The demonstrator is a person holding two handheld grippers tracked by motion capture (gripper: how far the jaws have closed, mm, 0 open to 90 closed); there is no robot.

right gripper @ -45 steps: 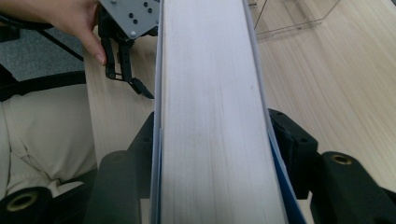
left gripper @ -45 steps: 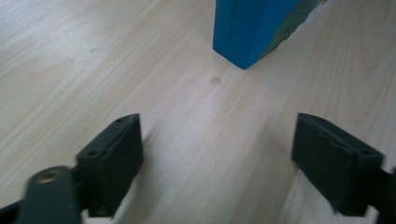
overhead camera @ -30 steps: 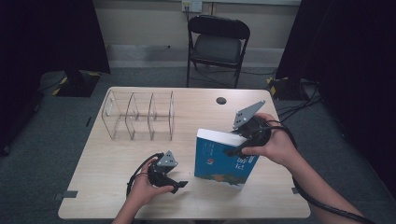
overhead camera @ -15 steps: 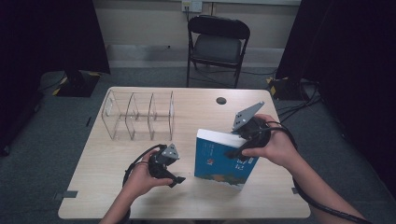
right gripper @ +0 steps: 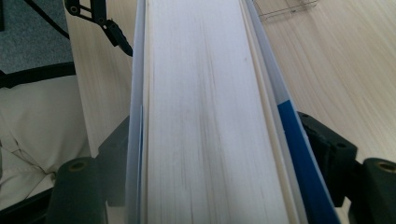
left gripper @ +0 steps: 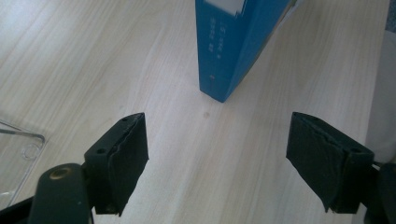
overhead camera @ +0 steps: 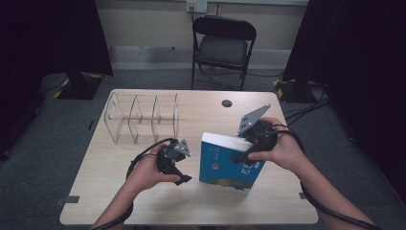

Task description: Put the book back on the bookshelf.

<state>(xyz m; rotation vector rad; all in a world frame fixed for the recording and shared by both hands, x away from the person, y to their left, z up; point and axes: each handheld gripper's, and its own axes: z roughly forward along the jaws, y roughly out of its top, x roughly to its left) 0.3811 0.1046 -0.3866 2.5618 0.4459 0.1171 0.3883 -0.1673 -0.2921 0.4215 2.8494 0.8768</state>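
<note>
High view: right hand-held gripper [overhead camera: 250, 152] pinches the blue book [overhead camera: 227, 163] upright on the counter [overhead camera: 201, 201]; left hand-held gripper [overhead camera: 178, 176], spread and empty beside the book, should next grip its spine

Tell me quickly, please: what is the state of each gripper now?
Left gripper: open, nothing between its jaws.
Right gripper: jaws on both sides of the blue book, holding it upright; they have just been opening.
</note>
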